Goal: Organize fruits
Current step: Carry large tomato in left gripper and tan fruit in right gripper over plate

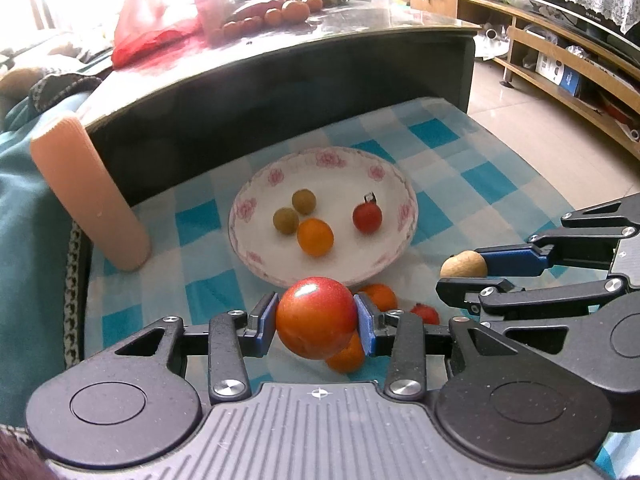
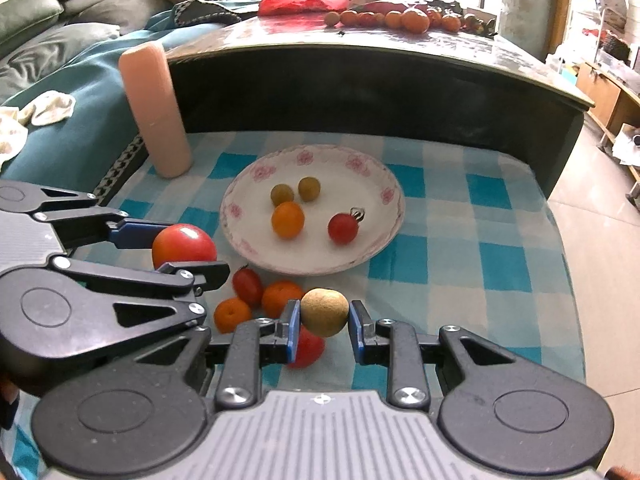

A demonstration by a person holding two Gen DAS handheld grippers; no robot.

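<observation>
A pink ribbed cylinder (image 2: 157, 110) stands upright on the checked cloth (image 2: 472, 240) left of the floral plate (image 2: 240, 184), hard against the dark bench (image 2: 360, 92) that rises behind the plate; the cloth's left edge lies just left of the cylinder, with a teal blanket (image 2: 80, 120) beyond it. The left gripper (image 1: 316, 320) is clenched on a large red tomato (image 1: 316, 317), its blue fingers (image 1: 267, 312) pressing both sides, held above the cloth just in front of the plate's near rim, left of centre. On the plate lie two olive-green round fruits (image 2: 282, 194) side by side toward the back, a small orange (image 2: 287, 219) touching them in front, and a small red tomato (image 2: 343, 227) with a stalk apart to the right; the plate's right and rear parts are bare. In front of the near rim, on the cloth, a grape tomato (image 2: 247, 285), two small oranges (image 2: 280, 298) and another red tomato (image 2: 306, 346) cluster close together. The right gripper (image 2: 324, 318) holds a tan round fruit (image 2: 324, 311) above that cluster; its left finger touches the fruit, while whether the right finger does cannot be told. Right of the plate the cloth is open as far as its right edge, where tiled floor (image 2: 600, 264) begins.
</observation>
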